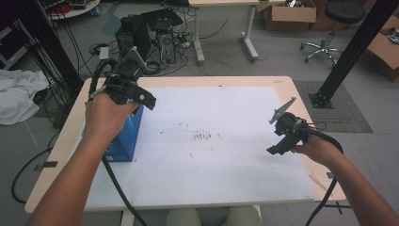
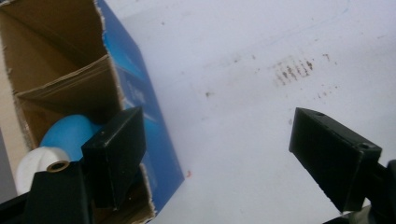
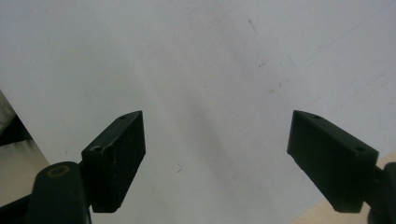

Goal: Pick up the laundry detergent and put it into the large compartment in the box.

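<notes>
A blue cardboard box (image 1: 127, 136) stands open-topped at the table's left side; its brown inside (image 2: 70, 60) holds a blue and white object (image 2: 60, 140) at the bottom. My left gripper (image 1: 141, 96) hovers above the box's far right corner, and its jaws stand wide apart with nothing between them (image 2: 219, 158). At the right side of the white mat, my right gripper (image 1: 282, 141) hangs low over the surface, its jaws wide open and empty (image 3: 217, 158).
The white mat (image 1: 211, 155) covers most of the wooden table (image 1: 301, 94) and has dark smudges (image 1: 202, 136) near its middle. Cables trail from both grippers. Beyond the table stand a computer tower (image 1: 141, 33), a stool (image 1: 336, 19) and cardboard boxes (image 1: 289, 14).
</notes>
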The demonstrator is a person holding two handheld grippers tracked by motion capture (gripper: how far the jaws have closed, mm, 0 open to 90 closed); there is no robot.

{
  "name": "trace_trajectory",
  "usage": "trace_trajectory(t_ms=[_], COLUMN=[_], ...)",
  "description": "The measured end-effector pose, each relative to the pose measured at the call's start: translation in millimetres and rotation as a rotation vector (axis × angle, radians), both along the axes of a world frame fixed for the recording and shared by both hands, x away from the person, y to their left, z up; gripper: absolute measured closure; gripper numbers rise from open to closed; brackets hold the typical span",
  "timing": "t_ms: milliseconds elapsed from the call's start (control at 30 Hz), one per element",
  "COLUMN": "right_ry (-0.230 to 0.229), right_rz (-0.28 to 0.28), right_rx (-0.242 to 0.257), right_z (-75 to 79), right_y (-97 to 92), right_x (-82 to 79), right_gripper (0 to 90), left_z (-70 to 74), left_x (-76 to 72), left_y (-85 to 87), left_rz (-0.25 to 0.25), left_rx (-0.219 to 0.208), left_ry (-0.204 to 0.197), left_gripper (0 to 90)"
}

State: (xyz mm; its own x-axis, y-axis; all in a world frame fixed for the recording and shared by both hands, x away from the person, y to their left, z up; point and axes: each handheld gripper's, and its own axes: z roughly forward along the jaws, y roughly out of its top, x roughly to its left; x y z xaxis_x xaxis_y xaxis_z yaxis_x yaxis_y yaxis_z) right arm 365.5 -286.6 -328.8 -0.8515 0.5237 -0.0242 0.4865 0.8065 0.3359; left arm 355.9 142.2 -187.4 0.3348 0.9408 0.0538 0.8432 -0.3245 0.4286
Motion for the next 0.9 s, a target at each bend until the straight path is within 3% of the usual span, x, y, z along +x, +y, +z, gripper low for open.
trace_trajectory(t_ms=[267, 900], right_ry=[0.001, 0.006], right_rz=[-0.001, -0.005], right_rx=[0.002, 0.005], right_z=[-0.4, -0.3], right_y=[0.3, 2.9], right_x=[0.0, 1.4], right_gripper=[19.1, 18.8], left_z=[-6.2, -26.5], left_x=[1.4, 15.3], left_y=[-21.8, -64.0], left_rz=[-0.052, -0.159], left_rx=[0.029, 0.028], left_ry=[0.003, 0.029], left_gripper=[18.6, 18.6])
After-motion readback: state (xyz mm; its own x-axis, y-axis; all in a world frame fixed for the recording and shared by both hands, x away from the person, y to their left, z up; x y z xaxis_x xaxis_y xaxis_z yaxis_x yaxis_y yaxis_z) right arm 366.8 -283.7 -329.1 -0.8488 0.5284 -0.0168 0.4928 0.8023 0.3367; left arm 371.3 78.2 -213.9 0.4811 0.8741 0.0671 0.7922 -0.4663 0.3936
